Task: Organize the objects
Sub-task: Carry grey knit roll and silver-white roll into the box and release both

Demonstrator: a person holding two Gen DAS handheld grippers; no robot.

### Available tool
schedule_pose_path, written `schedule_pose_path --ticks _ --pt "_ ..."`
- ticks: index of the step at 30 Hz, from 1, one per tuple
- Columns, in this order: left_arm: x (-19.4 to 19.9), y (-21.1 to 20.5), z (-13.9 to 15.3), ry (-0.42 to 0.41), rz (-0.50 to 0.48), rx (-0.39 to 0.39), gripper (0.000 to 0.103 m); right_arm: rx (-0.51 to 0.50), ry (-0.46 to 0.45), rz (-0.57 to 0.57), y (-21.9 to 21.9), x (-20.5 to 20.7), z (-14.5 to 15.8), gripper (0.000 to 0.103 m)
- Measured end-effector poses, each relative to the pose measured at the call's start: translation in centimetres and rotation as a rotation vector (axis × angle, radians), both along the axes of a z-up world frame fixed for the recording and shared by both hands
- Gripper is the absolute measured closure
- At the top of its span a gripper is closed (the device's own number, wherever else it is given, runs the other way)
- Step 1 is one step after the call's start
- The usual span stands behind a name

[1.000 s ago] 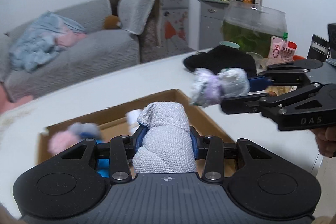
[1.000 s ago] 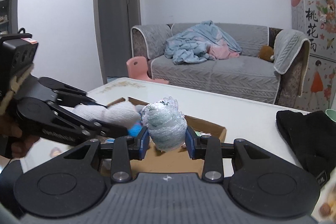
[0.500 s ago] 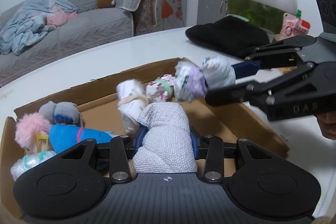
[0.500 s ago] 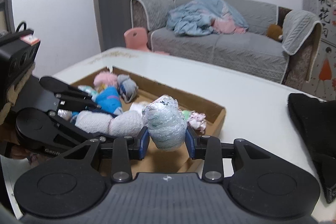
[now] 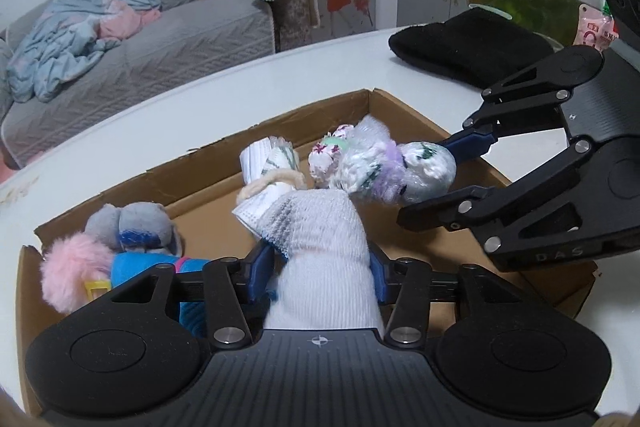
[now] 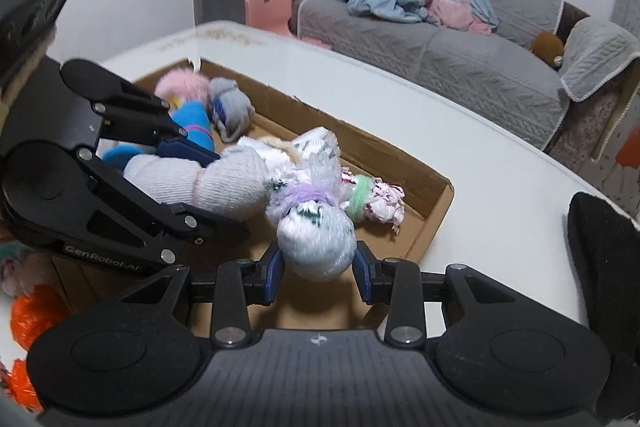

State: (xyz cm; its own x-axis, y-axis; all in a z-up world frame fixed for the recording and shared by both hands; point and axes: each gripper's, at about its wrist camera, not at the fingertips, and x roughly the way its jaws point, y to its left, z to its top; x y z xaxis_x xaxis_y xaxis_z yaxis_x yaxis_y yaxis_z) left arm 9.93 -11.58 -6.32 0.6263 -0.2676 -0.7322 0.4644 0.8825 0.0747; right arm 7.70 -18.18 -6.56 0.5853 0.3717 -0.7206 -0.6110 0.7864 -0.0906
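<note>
A rolled grey sock bundle (image 5: pixel 320 247) is held between the pads of the left gripper (image 5: pixel 320 277), low over the middle of the cardboard box (image 5: pixel 400 115). Its long axis runs along the fingers, the folded end pointing away toward the box's far wall. The left jaws have just been opening a little, the bundle being between them and, as far as can be judged, not yet free.

A white-and-purple sock ball (image 6: pixel 316 239) is clamped by the right gripper (image 6: pixel 318 269), its frilled end aimed at the box's far right corner.

Both bundles touch a cream-tied roll (image 5: pixel 268 171) and lie just beside a floral one (image 5: pixel 330 155). A pink pom sock (image 5: pixel 74 267), a blue one and a grey one lie at the far left.

Judgement: placing step. Each bundle is best lowered to the floor of the box before release, in line with the rolls already there.
</note>
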Motion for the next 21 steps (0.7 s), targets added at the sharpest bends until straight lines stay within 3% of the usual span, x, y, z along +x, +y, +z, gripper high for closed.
schedule_pose_path --ticks 7,12,21 --pt "1.1 -0.4 -0.2 0.075 0.018 0.031 0.047 -0.088 0.055 0.009 0.6 0.0 -0.2 0.069" --pt "1.2 -0.6 0.1 0.105 0.016 0.063 0.049 -0.153 0.082 0.017 1.7 0.0 0.2 0.055" --pt "1.3 -0.3 0.6 0.142 0.045 0.100 0.041 -0.190 0.142 0.006 2.2 0.8 0.6 0.048"
